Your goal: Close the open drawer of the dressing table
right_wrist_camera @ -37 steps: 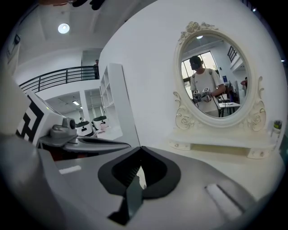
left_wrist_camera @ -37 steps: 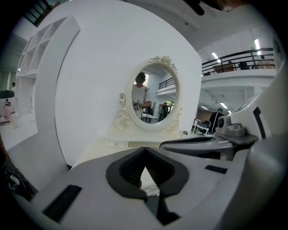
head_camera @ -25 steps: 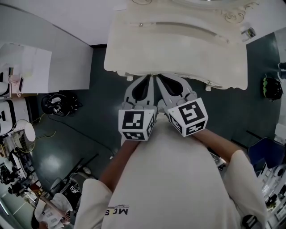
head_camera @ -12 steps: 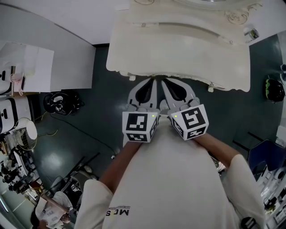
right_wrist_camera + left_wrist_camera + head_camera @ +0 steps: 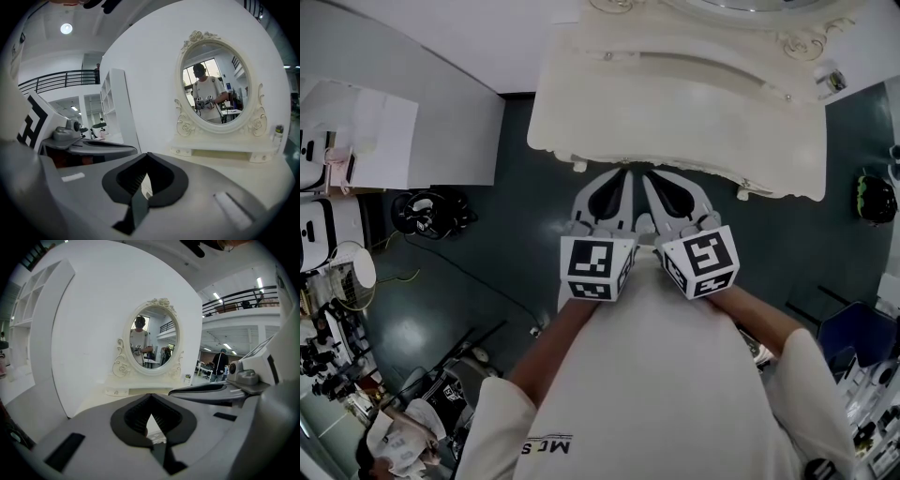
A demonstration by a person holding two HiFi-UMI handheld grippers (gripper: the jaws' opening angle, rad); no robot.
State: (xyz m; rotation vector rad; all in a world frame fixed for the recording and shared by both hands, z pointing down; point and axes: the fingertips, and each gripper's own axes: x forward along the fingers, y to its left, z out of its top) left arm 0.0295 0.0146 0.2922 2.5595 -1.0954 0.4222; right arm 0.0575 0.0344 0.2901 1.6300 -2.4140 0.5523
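Observation:
The cream dressing table [image 5: 675, 103] fills the top of the head view, its oval mirror [image 5: 153, 341] standing at the back. Under the mirror runs a low shelf [image 5: 220, 152] with small knobs and a long slot; whether a drawer stands open I cannot tell. My left gripper [image 5: 625, 173] and right gripper [image 5: 644, 176] lie side by side, both shut and holding nothing, tips at the table's wavy front edge. In the left gripper view the jaws [image 5: 150, 401] meet in front of the tabletop; the right gripper's jaws [image 5: 147, 159] do the same.
A white panel [image 5: 441, 112] stands left of the table. A black headset-like object [image 5: 427, 211] lies on the dark floor, with cluttered benches further left. At the right are a black-and-green item [image 5: 874, 199] and a blue seat [image 5: 862, 337]. A person [image 5: 220, 364] stands far off.
The whole head view has slid slightly downward. Both grippers keep the same place against the table's front edge and stay shut.

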